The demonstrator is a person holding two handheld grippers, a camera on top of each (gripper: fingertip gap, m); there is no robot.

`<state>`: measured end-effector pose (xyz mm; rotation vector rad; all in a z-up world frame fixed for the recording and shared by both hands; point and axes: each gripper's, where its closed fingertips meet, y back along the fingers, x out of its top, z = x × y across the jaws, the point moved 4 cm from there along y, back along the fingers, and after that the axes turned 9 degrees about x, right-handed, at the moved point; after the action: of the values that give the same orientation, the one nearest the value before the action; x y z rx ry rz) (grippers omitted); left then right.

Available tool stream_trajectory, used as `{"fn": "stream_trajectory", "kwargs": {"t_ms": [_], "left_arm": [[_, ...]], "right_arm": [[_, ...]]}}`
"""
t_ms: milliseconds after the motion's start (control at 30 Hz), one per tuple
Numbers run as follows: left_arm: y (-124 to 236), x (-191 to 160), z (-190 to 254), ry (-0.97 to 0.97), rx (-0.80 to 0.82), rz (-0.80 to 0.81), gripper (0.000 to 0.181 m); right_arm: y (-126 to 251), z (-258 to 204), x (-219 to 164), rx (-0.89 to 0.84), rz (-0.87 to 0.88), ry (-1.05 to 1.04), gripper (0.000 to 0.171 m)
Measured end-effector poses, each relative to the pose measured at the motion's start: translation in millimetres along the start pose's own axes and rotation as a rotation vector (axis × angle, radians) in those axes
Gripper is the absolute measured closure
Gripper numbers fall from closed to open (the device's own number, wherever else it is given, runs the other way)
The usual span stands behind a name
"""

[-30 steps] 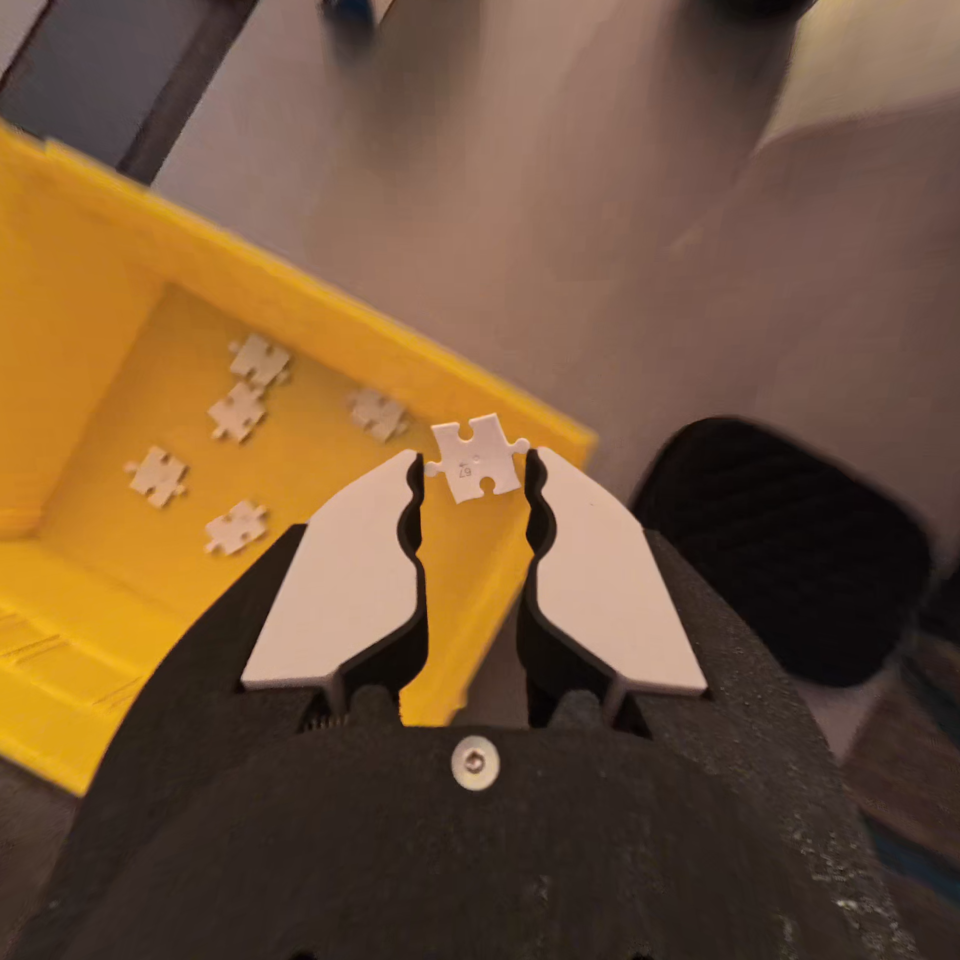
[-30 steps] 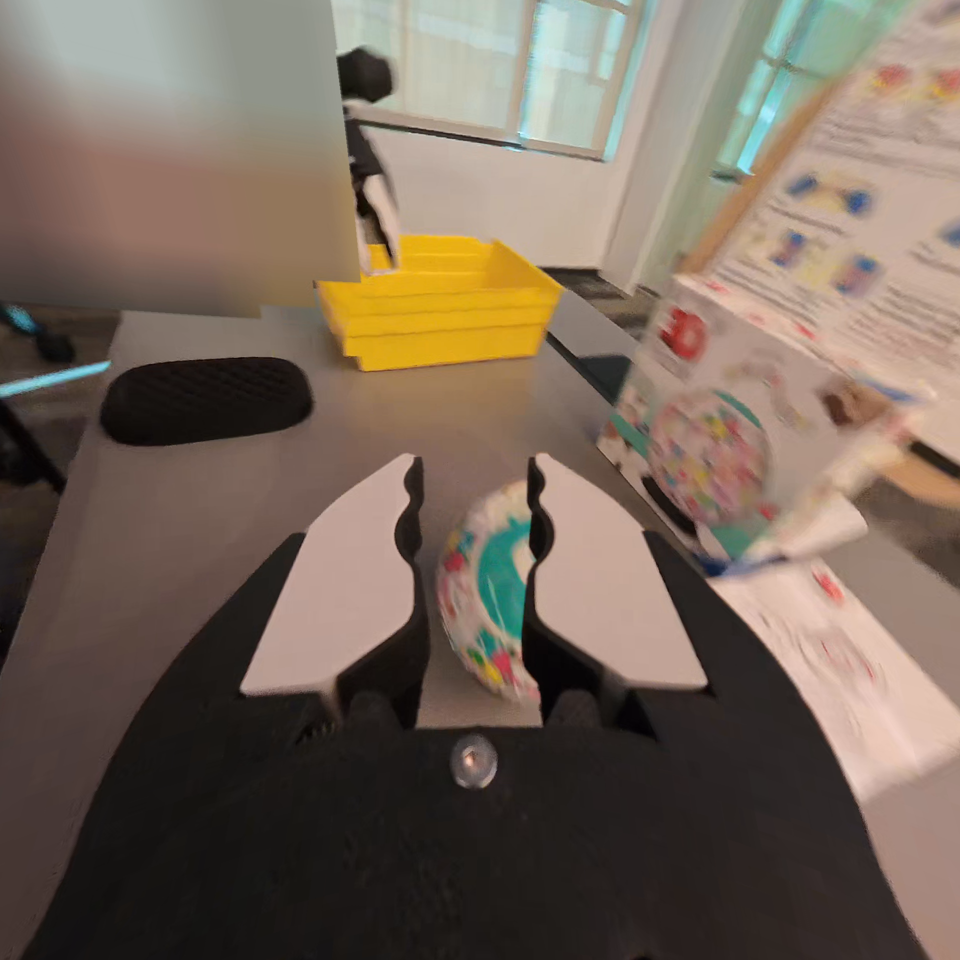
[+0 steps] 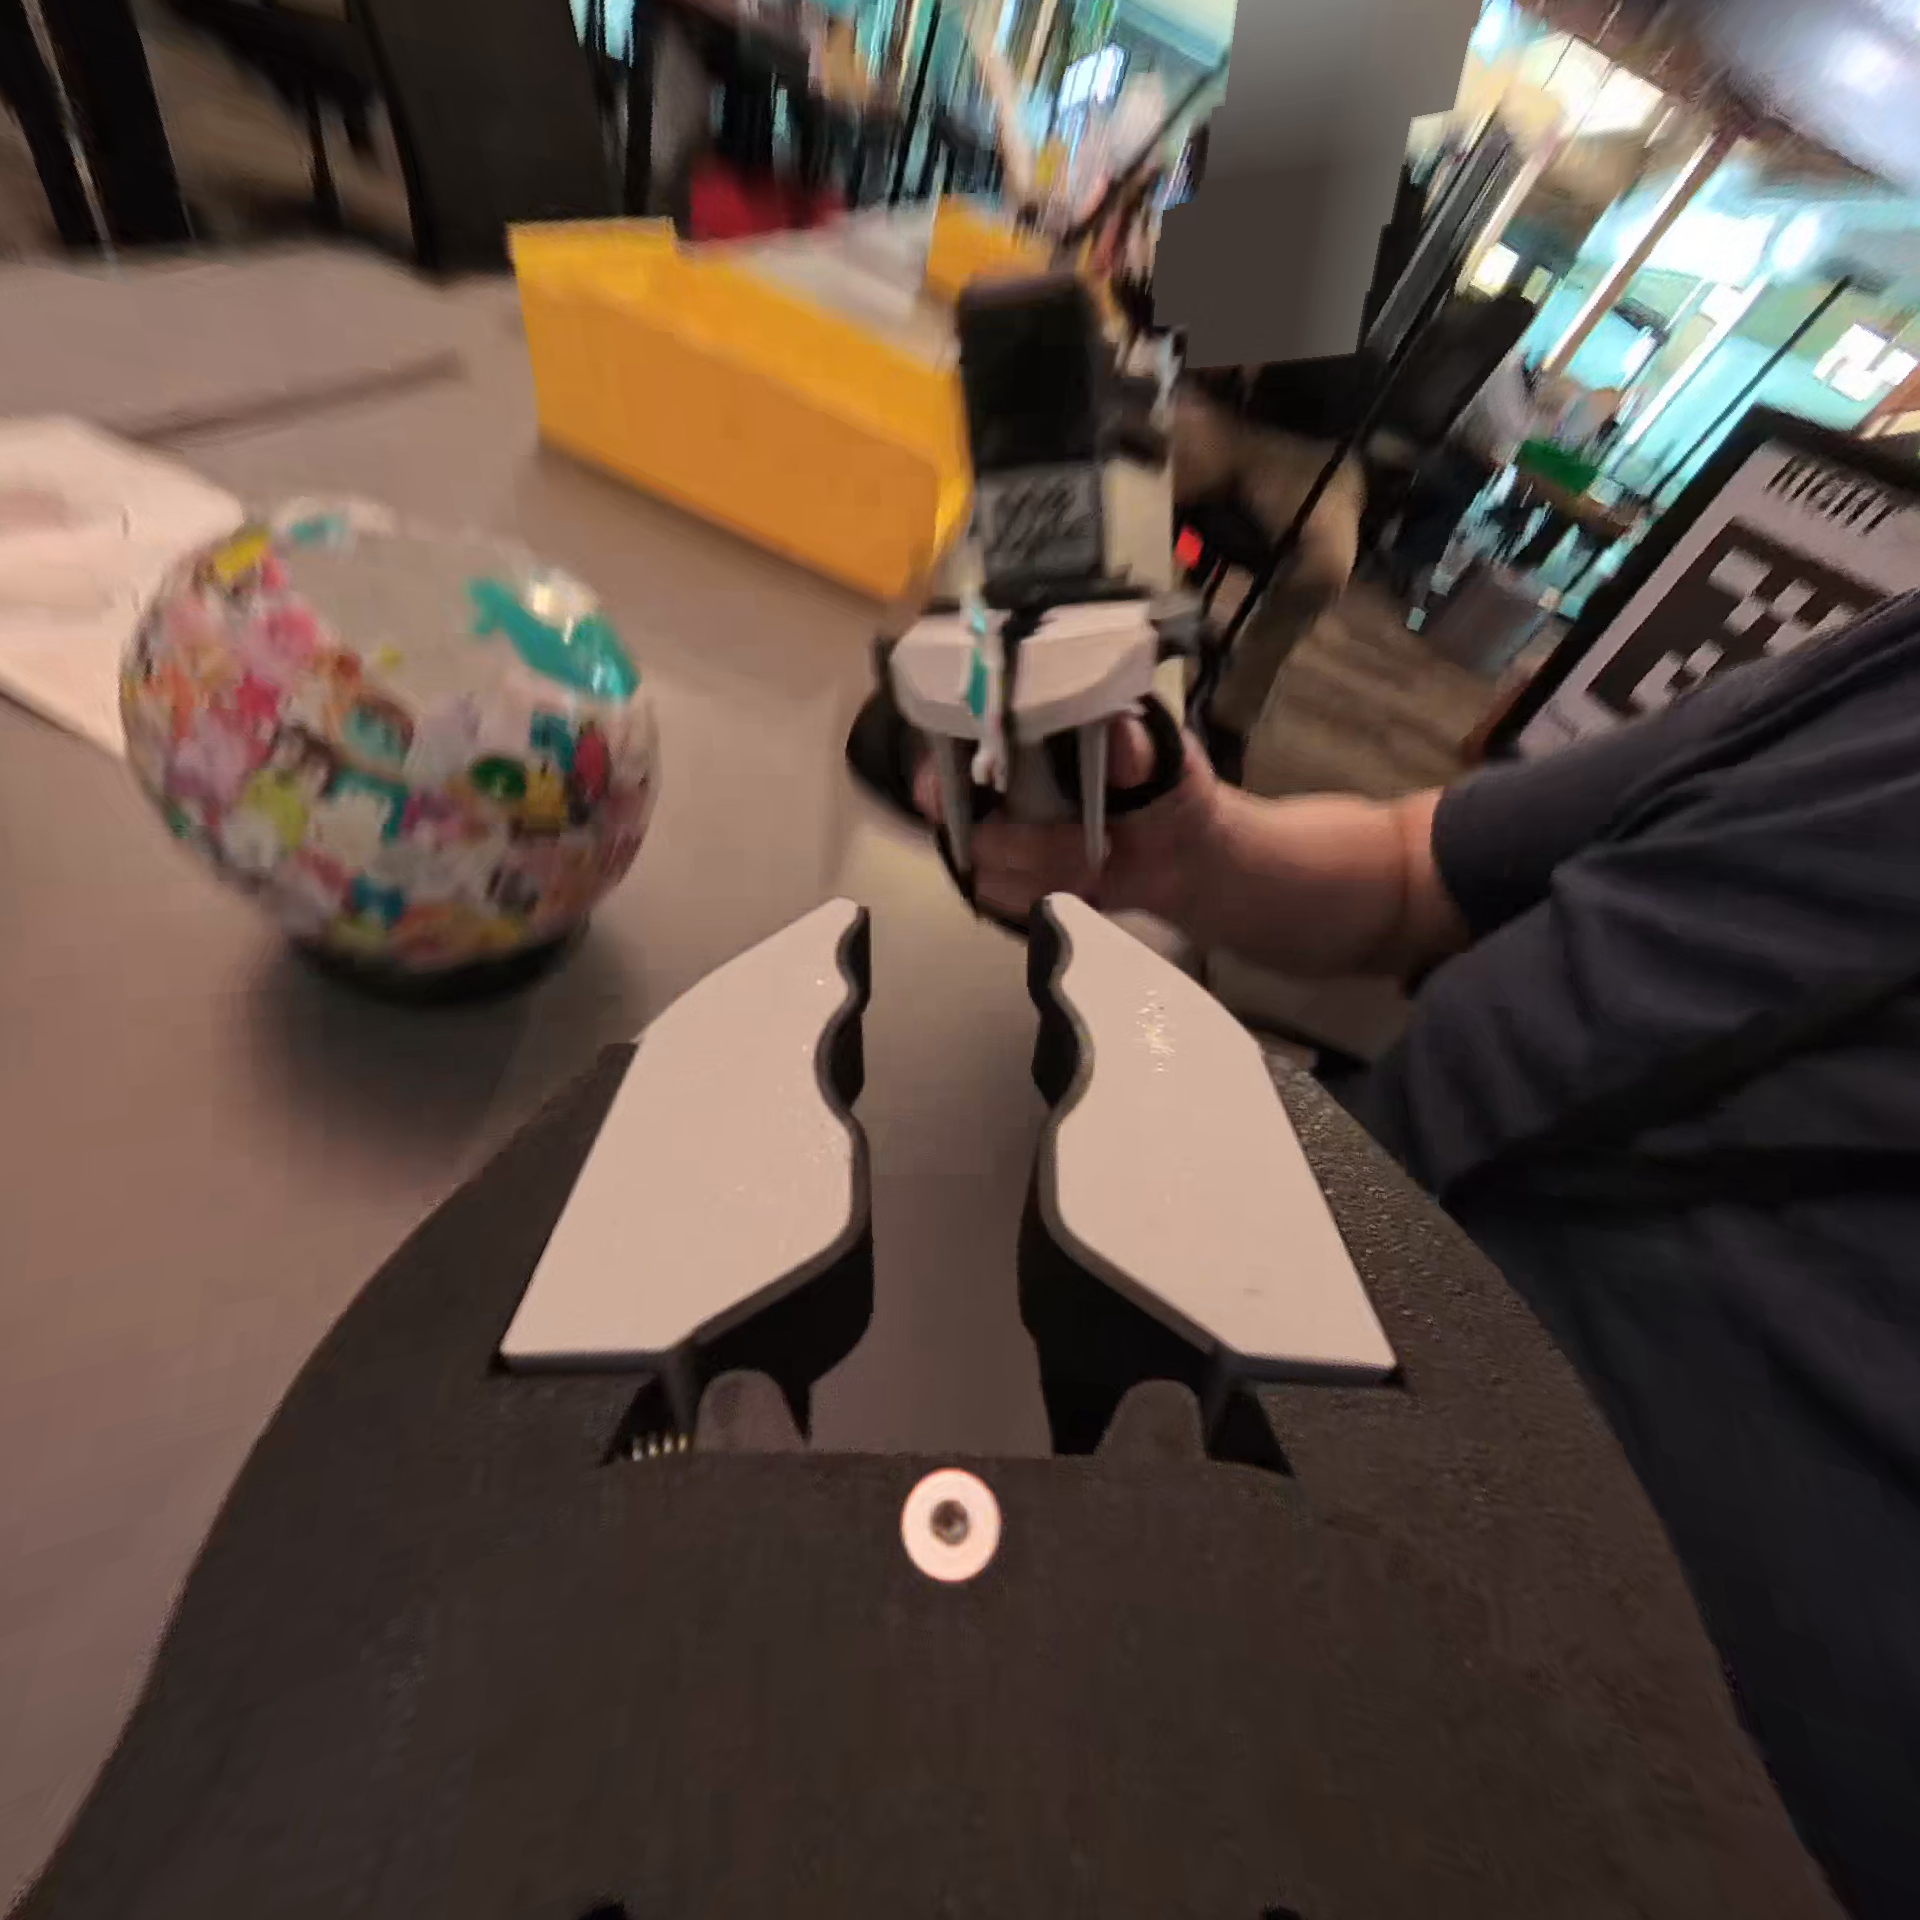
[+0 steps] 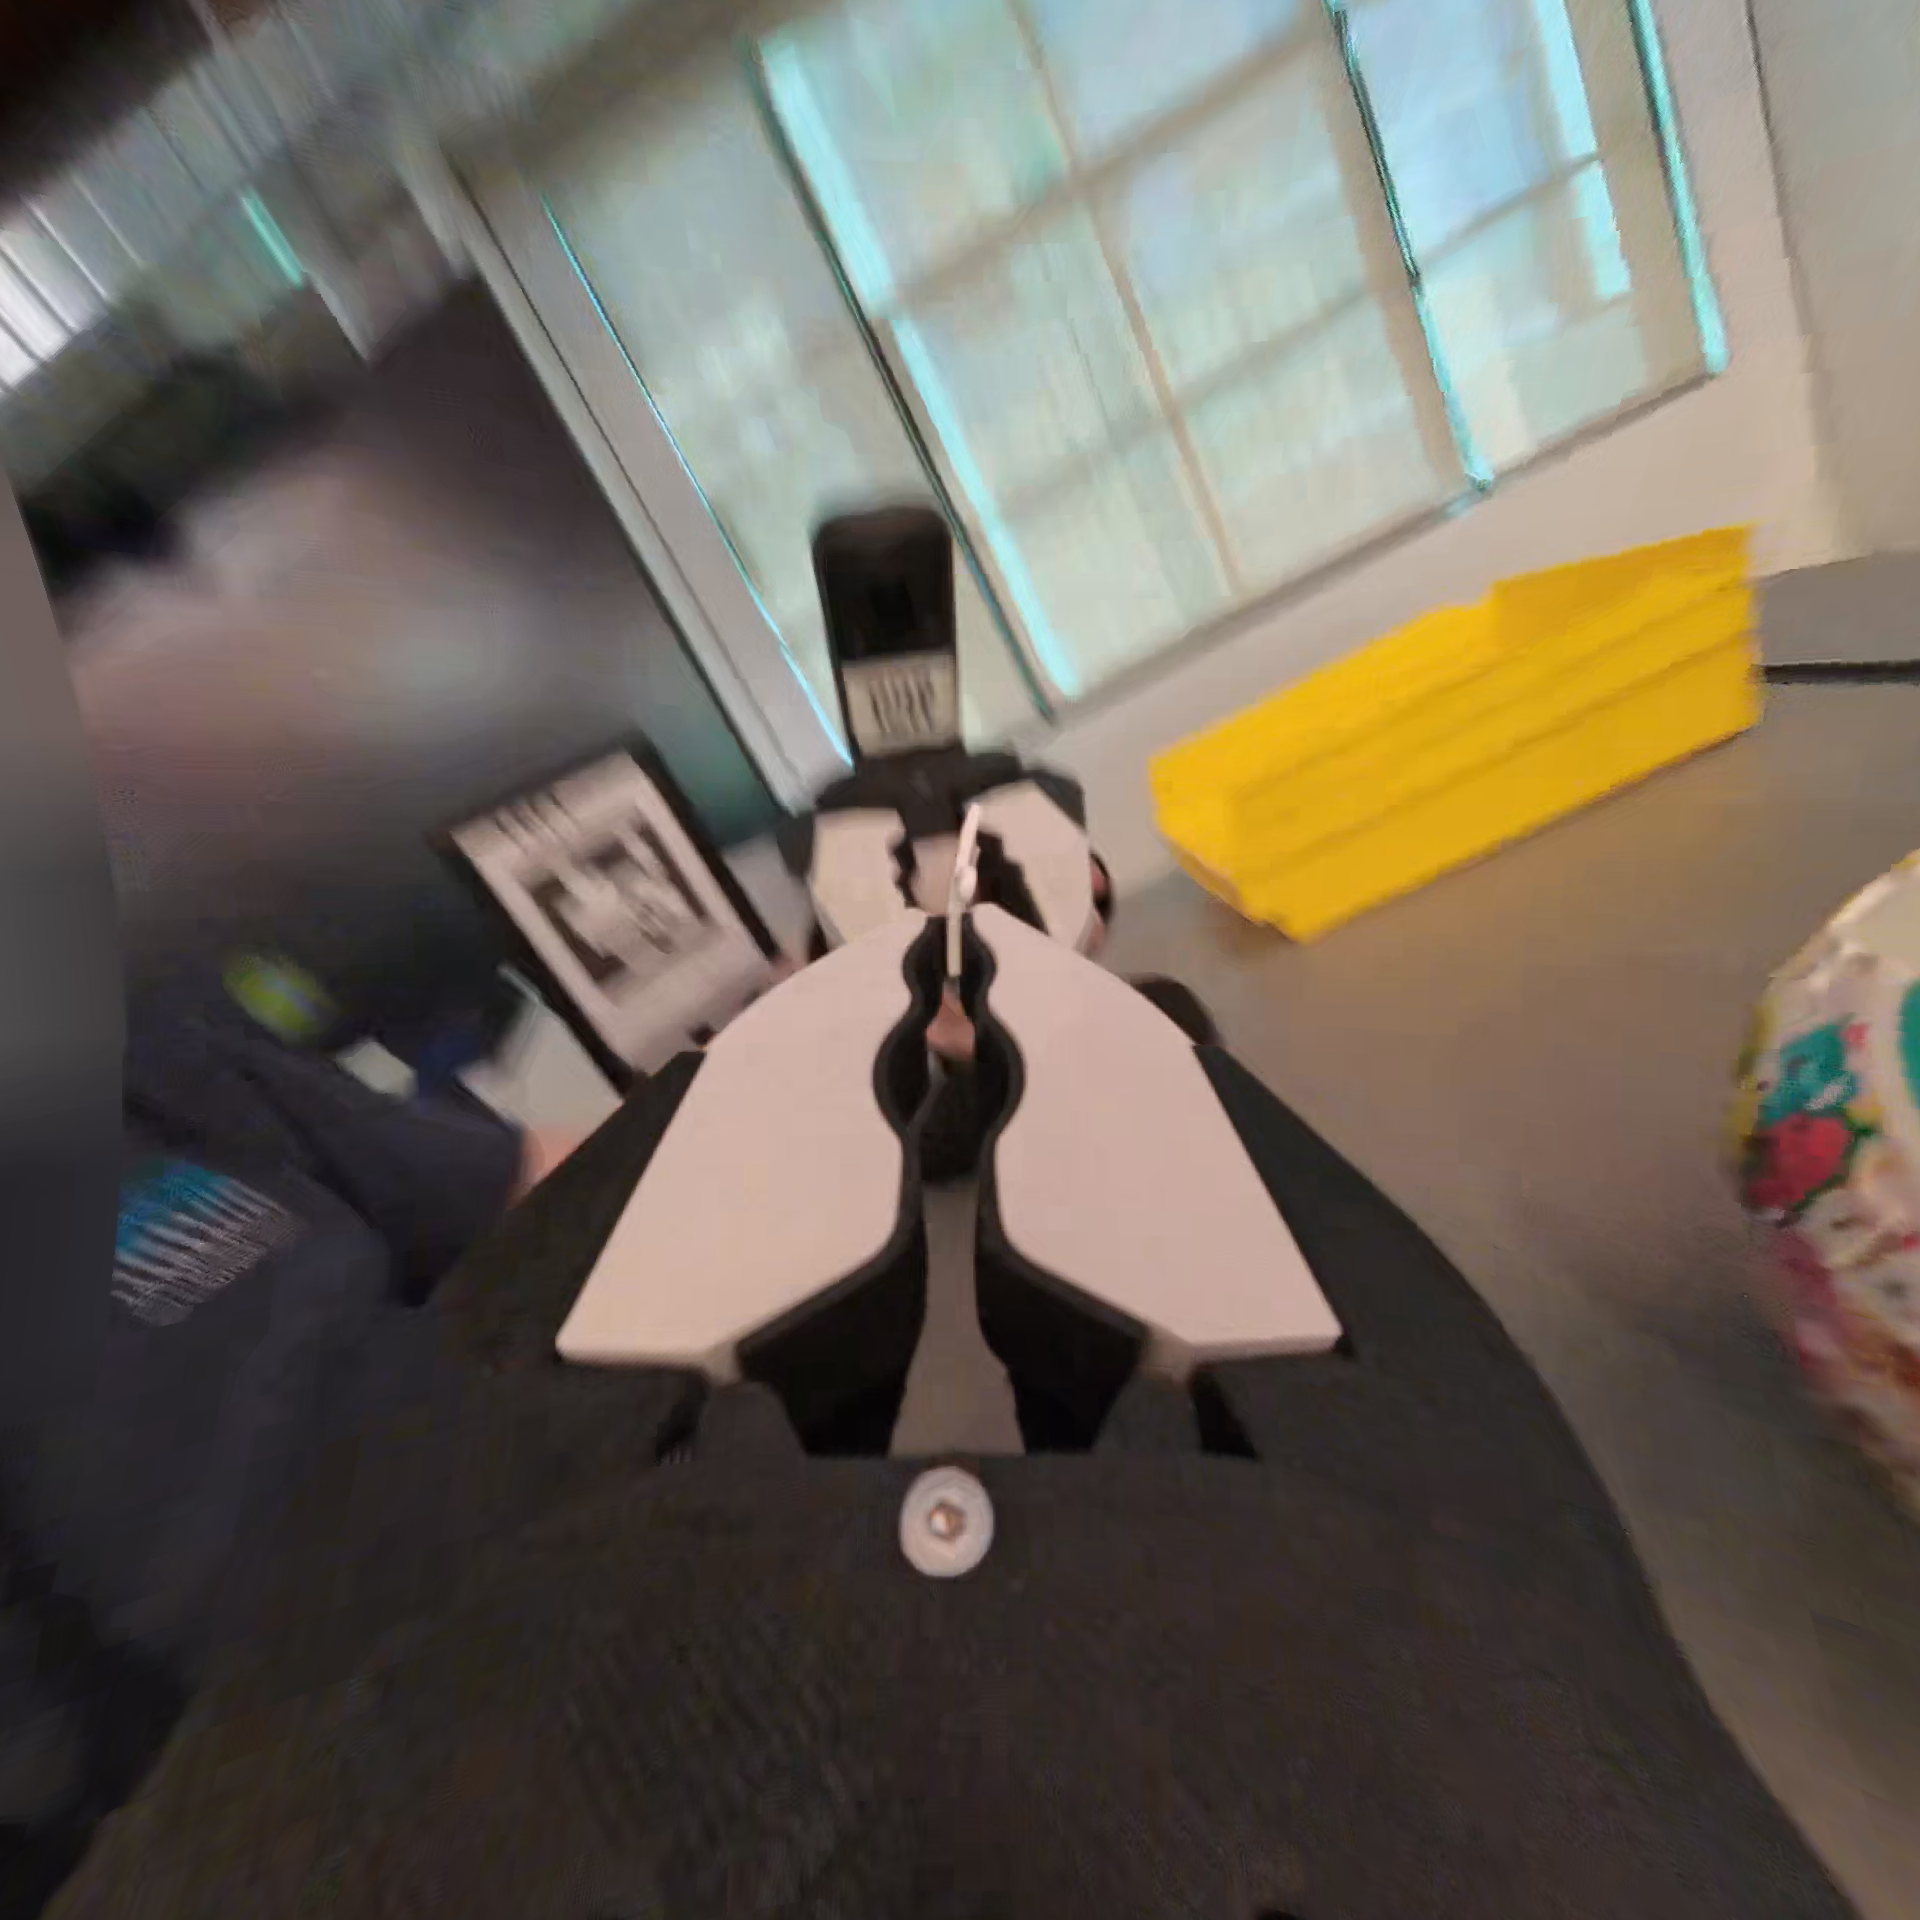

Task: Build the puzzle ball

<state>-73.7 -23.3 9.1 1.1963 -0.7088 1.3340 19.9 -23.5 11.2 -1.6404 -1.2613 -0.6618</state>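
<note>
The puzzle ball (image 3: 390, 748), many-coloured and partly built, stands on a black base at the left of the grey table; its edge also shows in the right wrist view (image 4: 1849, 1143). My left gripper (image 3: 948, 914) is open and empty, just right of the ball. My right gripper (image 4: 951, 935) is shut on a thin white puzzle piece (image 4: 961, 883), seen edge-on at its tips. The two grippers face each other tip to tip. The right gripper (image 3: 987, 665) shows in the left wrist view, held by a hand, with the piece (image 3: 982, 675) in it. The left gripper (image 4: 951, 862) shows beyond the piece.
A yellow bin (image 3: 727, 416) stands at the back of the table; it also shows in the right wrist view (image 4: 1475, 748). White paper (image 3: 73, 540) lies at the far left. A person's arm (image 3: 1299, 883) reaches in from the right. A black-and-white marker board (image 4: 603, 894) leans nearby.
The left gripper held the white piece over the yellow bin; now it is open and empty. The right gripper swung away from the ball and is now shut on the piece.
</note>
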Motion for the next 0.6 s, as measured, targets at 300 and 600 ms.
{"fn": "stream_trajectory", "kwargs": {"t_ms": [300, 600], "left_arm": [[-19.6, 23.4, 34.0, 0.061, -0.214, 0.201, 0.179], [-23.1, 13.3, 29.4, 0.069, -0.136, 0.201, 0.173]], "right_arm": [[4.1, -15.6, 2.7, 0.100, 0.079, -0.108, 0.168], [8.9, -22.9, -1.2, 0.097, 0.065, -0.075, 0.168]]}}
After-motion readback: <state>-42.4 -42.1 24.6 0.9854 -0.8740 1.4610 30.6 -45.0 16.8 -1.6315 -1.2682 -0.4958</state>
